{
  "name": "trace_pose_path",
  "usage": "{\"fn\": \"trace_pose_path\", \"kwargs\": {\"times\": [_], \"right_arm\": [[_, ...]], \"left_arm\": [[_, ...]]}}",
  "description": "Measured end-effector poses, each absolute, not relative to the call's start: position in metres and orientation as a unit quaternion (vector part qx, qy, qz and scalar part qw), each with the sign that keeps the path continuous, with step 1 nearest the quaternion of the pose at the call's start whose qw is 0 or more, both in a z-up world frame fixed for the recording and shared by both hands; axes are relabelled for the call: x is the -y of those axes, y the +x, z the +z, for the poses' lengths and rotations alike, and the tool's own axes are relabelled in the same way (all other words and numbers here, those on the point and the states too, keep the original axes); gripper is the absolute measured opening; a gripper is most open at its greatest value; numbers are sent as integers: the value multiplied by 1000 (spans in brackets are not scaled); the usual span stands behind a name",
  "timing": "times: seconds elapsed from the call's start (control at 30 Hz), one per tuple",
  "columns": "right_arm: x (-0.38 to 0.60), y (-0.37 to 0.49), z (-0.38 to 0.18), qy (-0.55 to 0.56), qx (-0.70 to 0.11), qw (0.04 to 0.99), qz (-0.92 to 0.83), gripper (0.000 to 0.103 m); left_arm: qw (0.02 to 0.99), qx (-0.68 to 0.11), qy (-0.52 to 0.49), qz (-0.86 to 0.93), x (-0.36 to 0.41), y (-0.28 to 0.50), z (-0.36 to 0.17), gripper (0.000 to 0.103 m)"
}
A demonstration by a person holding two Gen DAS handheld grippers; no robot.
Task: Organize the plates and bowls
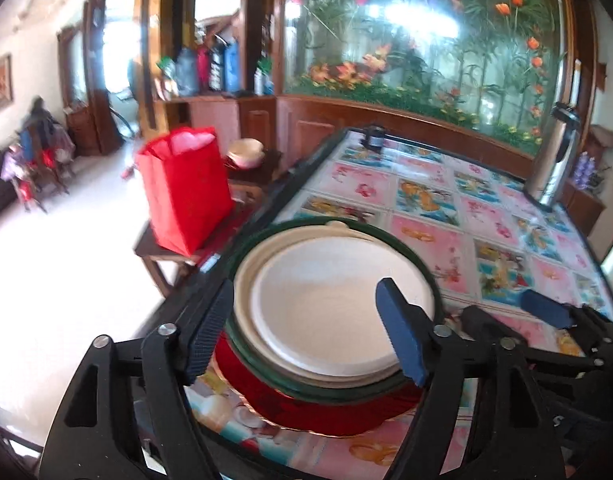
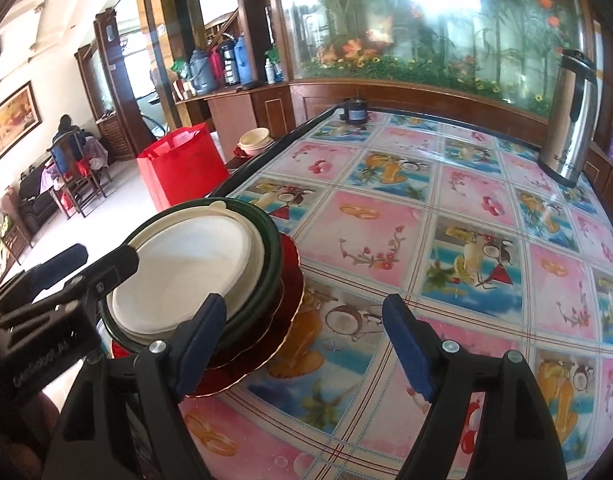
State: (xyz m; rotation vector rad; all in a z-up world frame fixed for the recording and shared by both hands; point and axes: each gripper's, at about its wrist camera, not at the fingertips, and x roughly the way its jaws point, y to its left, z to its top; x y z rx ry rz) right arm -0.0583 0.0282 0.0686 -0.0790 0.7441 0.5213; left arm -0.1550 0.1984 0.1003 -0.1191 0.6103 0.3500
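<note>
Behind the bench point(image 2: 458, 216) with its pink and blue fruit-print cover runs a big glass panel of painted flowers point(image 2: 446, 20). Going left to right from where I'm sitting: red bag point(image 1: 186, 192) off the bench's left side, then my left gripper point(image 1: 306, 328), jaws released and spread either side of the stack without pinching it. The stack sits at the bench's near left corner: white plate point(image 1: 338, 300) on top, cream plate point(image 1: 246, 276) under it, inside a dark green bowl point(image 2: 272, 264), all on a red plate point(image 2: 292, 276) with a gold rim. My right gripper point(image 2: 306, 344) hangs just right of it, jaws apart, holding nothing. Steel thermos point(image 2: 570, 120) far right.
</note>
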Motion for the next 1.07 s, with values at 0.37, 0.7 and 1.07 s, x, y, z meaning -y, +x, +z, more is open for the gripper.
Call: {"fn": "trace_pose_path", "kwargs": {"times": [0.37, 0.7, 1.07], "right_arm": [[-31, -58, 61, -40, -360, 903, 233, 81], [-35, -56, 59, -44, -365, 899, 237, 81], [-33, -57, 59, -41, -368, 898, 238, 81]], "left_arm": [[937, -305, -77, 152, -207, -157, 93, 77], [941, -301, -63, 144, -206, -157, 94, 77], [944, -293, -57, 141, -200, -155, 94, 77]]}}
